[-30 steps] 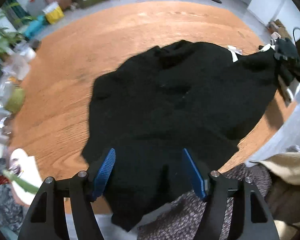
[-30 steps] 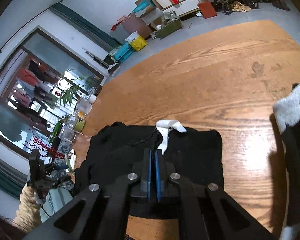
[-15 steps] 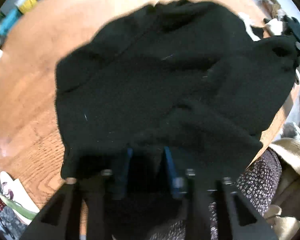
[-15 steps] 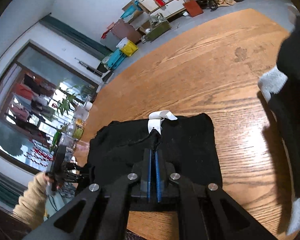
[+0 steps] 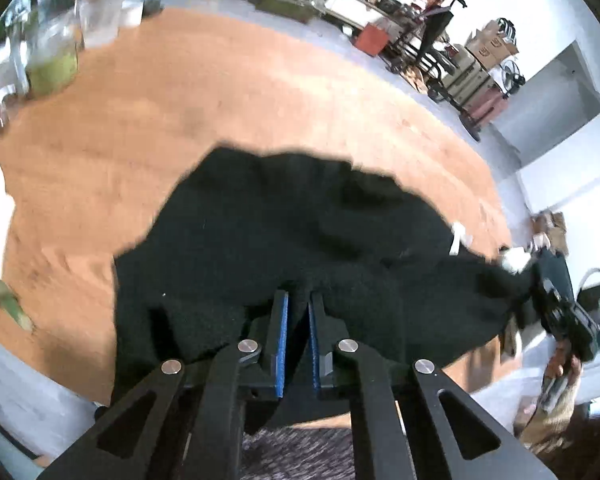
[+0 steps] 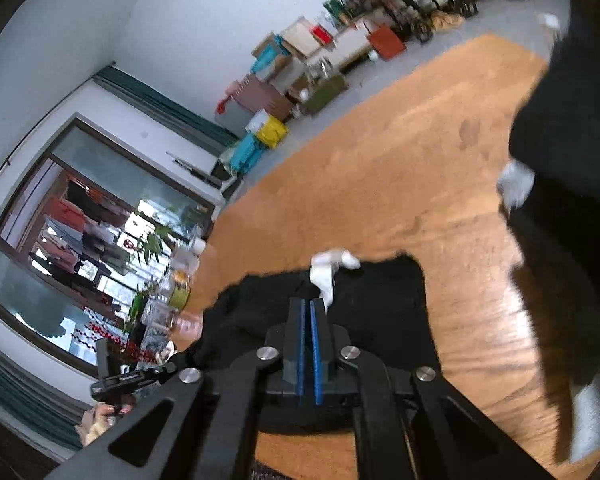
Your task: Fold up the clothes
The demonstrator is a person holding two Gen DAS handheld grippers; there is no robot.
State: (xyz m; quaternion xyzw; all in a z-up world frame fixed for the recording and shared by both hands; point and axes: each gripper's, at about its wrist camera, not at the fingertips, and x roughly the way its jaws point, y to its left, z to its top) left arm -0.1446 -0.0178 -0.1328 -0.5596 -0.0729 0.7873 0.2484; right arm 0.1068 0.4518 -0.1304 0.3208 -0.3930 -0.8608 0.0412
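A black garment (image 5: pixel 280 232) lies crumpled on the round wooden table (image 5: pixel 220 100). My left gripper (image 5: pixel 298 300) is at its near edge; its jaws are closing, and a fold of the black cloth is pinched between the blue pads. My right gripper (image 6: pixel 308 304) is shut on another edge of the garment (image 6: pixel 379 300), right beside a white label (image 6: pixel 325 276). From the left wrist view the right gripper (image 5: pixel 559 304) shows at the far right, the cloth stretched towards it. The left gripper (image 6: pixel 128 376) appears at the lower left of the right wrist view.
Another black cloth with white patches (image 6: pixel 571 120) hangs close at the right of the right wrist view. Jars and bottles (image 5: pixel 52 60) stand on the table's left edge near plants. Boxes and bags (image 6: pixel 268 132) and a chair (image 5: pixel 435 40) sit on the floor beyond.
My left gripper's jaws have closed from wide open onto the garment's near edge, and the hand has rolled and tipped up. The right gripper stays shut and has shifted sideways with the cloth.
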